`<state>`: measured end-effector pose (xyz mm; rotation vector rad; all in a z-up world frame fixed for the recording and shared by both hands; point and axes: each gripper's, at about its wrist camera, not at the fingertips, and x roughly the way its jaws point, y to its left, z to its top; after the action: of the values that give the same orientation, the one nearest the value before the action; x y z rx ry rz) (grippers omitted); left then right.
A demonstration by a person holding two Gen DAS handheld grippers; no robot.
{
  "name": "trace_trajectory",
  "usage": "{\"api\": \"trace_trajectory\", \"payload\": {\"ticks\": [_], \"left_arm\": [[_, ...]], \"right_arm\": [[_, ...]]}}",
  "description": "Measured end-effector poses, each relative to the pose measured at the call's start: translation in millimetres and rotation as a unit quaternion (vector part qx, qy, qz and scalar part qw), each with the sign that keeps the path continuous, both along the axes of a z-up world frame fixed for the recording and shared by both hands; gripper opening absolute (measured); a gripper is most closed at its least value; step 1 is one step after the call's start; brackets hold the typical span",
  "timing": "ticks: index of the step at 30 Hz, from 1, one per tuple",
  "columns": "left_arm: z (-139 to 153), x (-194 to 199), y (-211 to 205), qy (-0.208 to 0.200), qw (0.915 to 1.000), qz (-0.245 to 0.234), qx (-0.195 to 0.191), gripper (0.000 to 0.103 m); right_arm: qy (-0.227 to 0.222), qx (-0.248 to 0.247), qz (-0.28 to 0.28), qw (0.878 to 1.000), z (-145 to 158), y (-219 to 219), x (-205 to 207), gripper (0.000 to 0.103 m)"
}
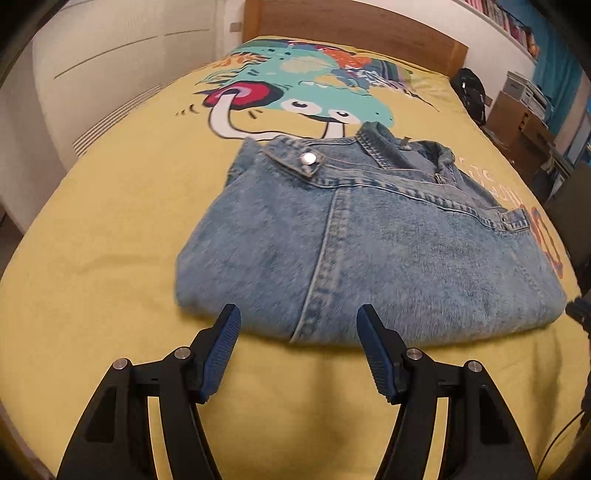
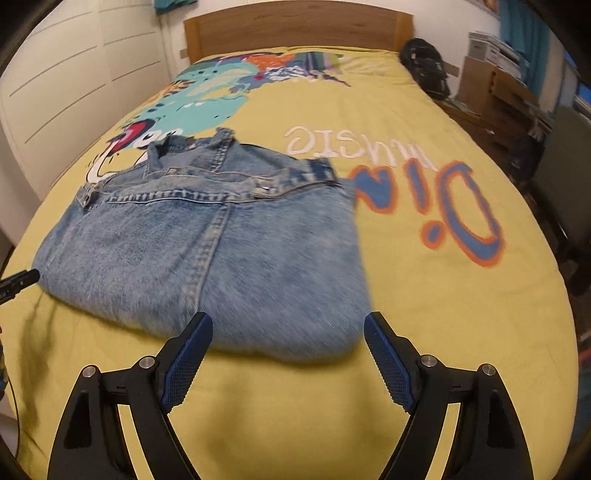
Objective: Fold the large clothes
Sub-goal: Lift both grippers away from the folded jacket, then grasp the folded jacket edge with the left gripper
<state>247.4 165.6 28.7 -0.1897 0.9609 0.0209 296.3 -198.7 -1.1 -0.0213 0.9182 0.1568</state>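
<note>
A light blue denim jacket lies folded into a compact rectangle on the yellow bedspread, collar at the far end. It also shows in the right wrist view. My left gripper is open and empty, its blue pads just short of the jacket's near folded edge. My right gripper is open and empty, hovering over the near right corner of the jacket. The tip of the left gripper shows at the left edge of the right wrist view.
The bedspread carries a large cartoon print and lettering. A wooden headboard stands at the far end. A black bag, cardboard boxes and shelves line the right side. White wardrobe doors stand on the left.
</note>
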Motion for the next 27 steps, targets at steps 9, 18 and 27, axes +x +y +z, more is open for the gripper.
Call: {"api": "trace_trajectory", "payload": {"ticks": [9, 18, 27], "left_arm": [[16.7, -29.2, 25.4, 0.015, 0.9944, 0.042, -0.096, 0.060], [0.5, -30.1, 54.0, 0.022, 0.9579, 0.098, -0.269, 0.060], [-31.5, -18.7, 81.7, 0.001, 0.9203, 0.192, -0.341, 0.060]], "right_arm": [[-0.003, 0.022, -0.013, 1.000, 4.8, -20.5, -52.0, 0.084], [-0.002, 0.042, -0.039, 0.998, 2.0, -45.6, -82.0, 0.084], [0.015, 0.046, -0.062, 0.997, -15.1, -70.4, -87.6, 0.084]]}}
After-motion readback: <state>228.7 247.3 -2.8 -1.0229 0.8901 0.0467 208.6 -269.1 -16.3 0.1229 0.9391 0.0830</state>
